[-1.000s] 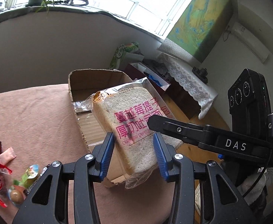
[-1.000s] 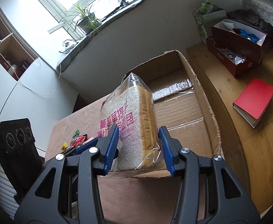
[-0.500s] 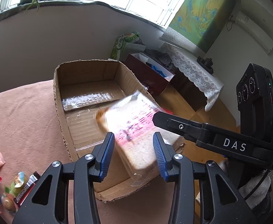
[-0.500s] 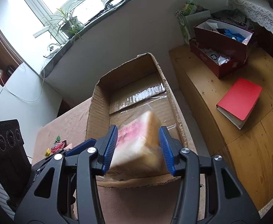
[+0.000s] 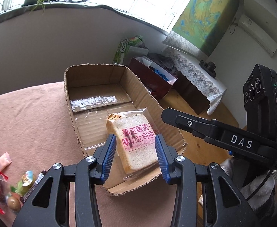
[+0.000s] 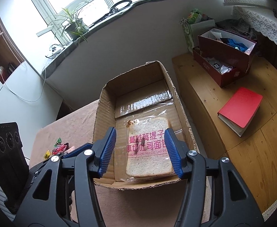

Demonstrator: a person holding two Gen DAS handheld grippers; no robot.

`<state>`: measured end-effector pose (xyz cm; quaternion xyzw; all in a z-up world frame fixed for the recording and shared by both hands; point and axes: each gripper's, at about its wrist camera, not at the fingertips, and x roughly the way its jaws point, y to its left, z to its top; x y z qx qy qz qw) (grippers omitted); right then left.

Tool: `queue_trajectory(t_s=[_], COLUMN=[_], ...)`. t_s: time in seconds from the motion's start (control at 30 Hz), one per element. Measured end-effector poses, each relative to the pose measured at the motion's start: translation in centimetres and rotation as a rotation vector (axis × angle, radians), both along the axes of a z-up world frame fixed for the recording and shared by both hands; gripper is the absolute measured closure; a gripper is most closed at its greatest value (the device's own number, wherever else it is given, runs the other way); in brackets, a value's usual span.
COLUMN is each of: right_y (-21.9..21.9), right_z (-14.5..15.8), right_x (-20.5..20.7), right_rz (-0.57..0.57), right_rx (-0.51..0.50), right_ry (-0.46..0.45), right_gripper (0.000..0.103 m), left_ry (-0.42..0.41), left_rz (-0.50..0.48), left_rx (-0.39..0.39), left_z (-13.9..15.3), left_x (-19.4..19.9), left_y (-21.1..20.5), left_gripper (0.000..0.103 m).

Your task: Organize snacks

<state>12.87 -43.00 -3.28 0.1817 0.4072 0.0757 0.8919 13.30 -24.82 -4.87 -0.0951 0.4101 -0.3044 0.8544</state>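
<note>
A bagged slice of toast with pink lettering (image 5: 136,141) lies flat on the floor of the open cardboard box (image 5: 93,79), at its near right end. It shows in the right wrist view too (image 6: 148,147), inside the box (image 6: 108,98). My left gripper (image 5: 136,157) is open and empty, above the box's near edge. My right gripper (image 6: 141,151) is open and empty above the toast; its body (image 5: 223,138) shows at the right of the left wrist view. Several small wrapped snacks (image 5: 4,179) lie on the pink tablecloth at the left.
The box stands at the edge of the pink-covered table (image 5: 25,117). Beyond is a low wooden bench (image 6: 242,151) with a red book (image 6: 240,107) and dark red boxes (image 6: 223,56). The left gripper's body (image 6: 4,151) is at the left.
The toast was held upright between the grippers a second ago. It then tipped and dropped, and now lies flat in the box. Both grippers stand open and higher above the box.
</note>
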Motion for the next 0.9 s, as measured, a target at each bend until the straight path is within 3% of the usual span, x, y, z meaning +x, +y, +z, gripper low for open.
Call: queue_trajectory(t_s=[0.13, 0.23, 0.4, 0.53, 0.63, 0.9], right_y=[0.6, 1.4, 3.7, 6.2, 8.3, 15.0], right_z=[0.6, 1.1, 2.2, 2.9, 3.2, 2.5], right_x=[-0.5, -1.1, -2.2, -3.3, -4.2, -7.1], right_rz=[-0.002, -0.003, 0.032, 0.087, 0.133, 0.301], right_rx=[-0.011, -0.021, -0.048, -0.066, -0.086, -0.133], right_ry=[-0.016, -0.039, -0.074, -0.107, -0.136, -0.186], right_gripper=[0.046, 0.033, 0.033, 0.032, 0.021, 0.021], left_ry=[-0.024, -0.042, -0.060, -0.077, -0.070, -0.099], left_rz=[0.009, 0.016, 0.048, 0.084, 0.118, 0.256], left_rx=[-0.006, -0.011, -0.029, -0.029, -0.044, -0.039], left_z=[0.8, 1.3, 1.9, 1.8, 1.4, 0.8], left_x=[-0.9, -1.8, -3.1, -4.2, -5.0, -7.5], left_y=[1.1, 2.3, 5.0, 8.1, 10.9, 19.4], left_gripper=[0.060, 0.054, 0.054, 0.054, 0.054, 0.054])
